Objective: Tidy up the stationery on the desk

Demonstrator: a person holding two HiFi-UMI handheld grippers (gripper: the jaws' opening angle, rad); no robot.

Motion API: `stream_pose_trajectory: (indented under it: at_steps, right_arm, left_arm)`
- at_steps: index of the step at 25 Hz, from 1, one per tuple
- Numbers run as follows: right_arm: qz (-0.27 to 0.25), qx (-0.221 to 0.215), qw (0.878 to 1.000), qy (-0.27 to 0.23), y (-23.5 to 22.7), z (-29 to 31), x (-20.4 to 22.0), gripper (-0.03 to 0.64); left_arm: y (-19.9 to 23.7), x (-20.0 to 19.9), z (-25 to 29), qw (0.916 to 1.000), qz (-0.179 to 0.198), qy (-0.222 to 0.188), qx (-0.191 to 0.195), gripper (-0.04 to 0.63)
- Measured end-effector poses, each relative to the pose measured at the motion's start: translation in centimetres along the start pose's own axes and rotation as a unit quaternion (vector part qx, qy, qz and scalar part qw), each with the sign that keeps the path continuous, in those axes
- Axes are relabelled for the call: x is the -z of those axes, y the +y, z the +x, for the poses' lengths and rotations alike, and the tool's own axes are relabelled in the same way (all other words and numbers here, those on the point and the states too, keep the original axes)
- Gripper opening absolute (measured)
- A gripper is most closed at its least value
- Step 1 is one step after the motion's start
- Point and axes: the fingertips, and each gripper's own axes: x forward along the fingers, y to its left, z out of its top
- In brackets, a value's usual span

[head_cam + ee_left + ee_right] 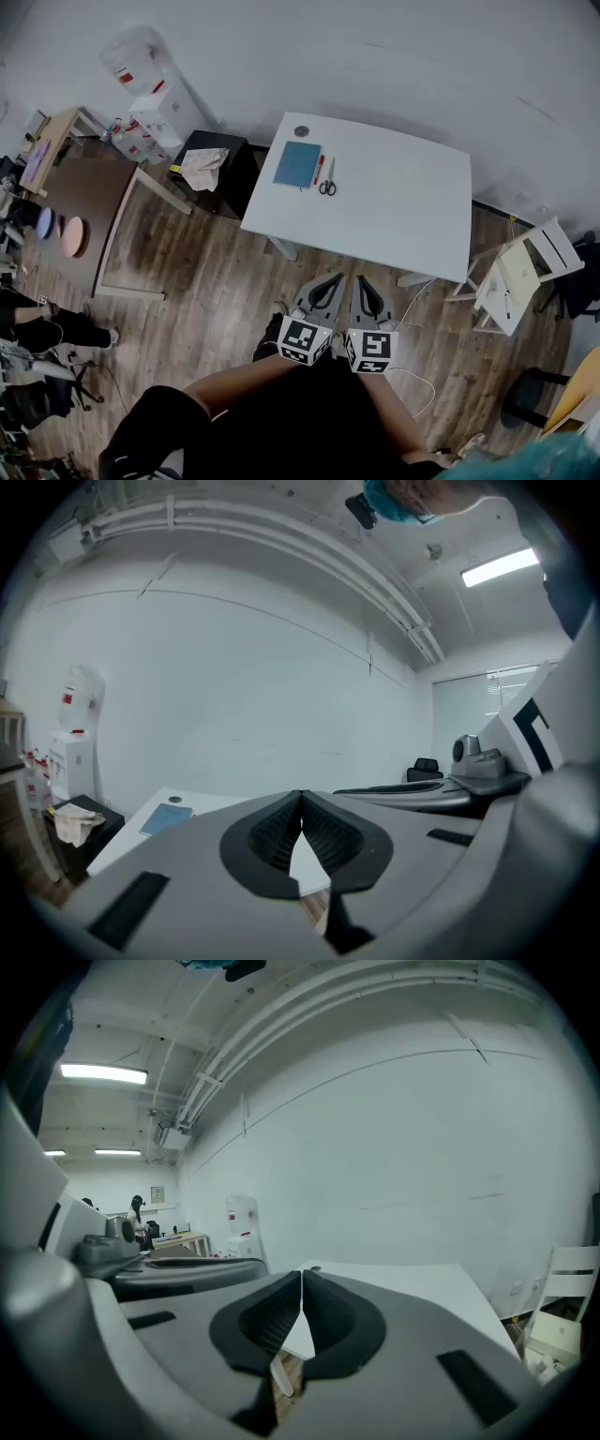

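White desk (403, 187), scissors (327, 180) blades pointing away

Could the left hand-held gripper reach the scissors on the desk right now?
Probably not yet: the left hand-held gripper, jaws shut, is held short of the near edge of the white desk, and the scissors lie at its far side by the red pen. Nothing stands in the way, though.

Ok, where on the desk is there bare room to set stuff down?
The white desk is bare from the scissors across to its right edge, and along the whole near edge. Only the far left corner is crowded: blue notebook, red pen and scissors side by side, a small round thing beyond the notebook.
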Motion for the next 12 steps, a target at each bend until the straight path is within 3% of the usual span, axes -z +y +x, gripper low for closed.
stream_pose_trajectory:
  at_steps: [12]
  right_arm:
    - [0.001,-0.004,1.0,-0.005,0.7,-1.1,0.8,0.035]
  left_arm:
    - [-0.8,0.5,-1.0,0.9999,0.015,0.001,-0.005,0.014]
